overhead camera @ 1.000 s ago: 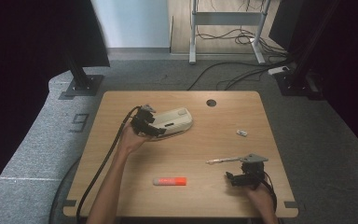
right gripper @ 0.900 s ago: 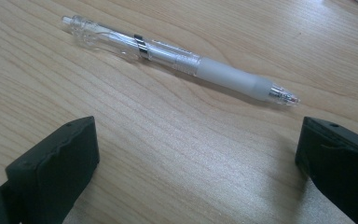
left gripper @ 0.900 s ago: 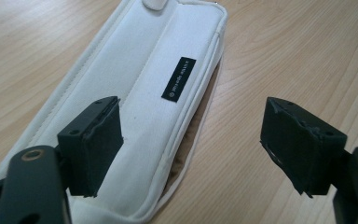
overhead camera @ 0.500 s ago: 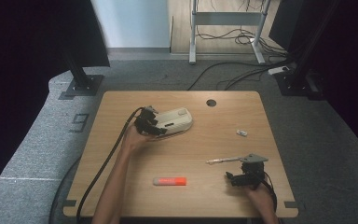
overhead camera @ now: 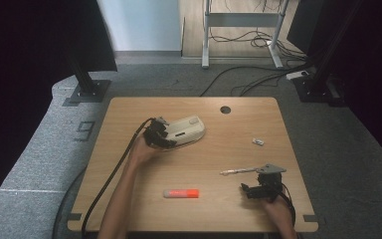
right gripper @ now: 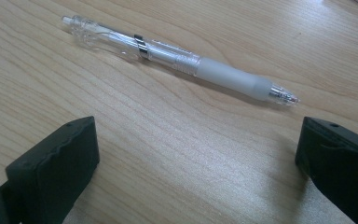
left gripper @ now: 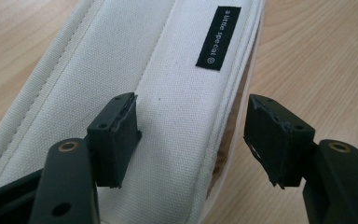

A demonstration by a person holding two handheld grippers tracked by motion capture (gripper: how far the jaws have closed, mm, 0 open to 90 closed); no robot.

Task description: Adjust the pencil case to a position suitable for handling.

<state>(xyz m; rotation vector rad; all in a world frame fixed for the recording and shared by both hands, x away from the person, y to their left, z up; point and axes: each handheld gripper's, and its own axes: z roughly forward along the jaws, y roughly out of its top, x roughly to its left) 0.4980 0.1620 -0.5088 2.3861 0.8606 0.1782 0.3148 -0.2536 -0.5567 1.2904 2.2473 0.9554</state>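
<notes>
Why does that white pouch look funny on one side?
The pouch gapes along its right edge: the seam is parted, showing a dark gap inside. The left gripper straddles that edge, jaws closing, pads not yet pressing. The pen and table look fine.

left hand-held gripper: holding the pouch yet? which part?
Not gripped yet. The left hand-held gripper, jaws just closing, straddles the white pouch's open edge; pads not pressing.
</notes>
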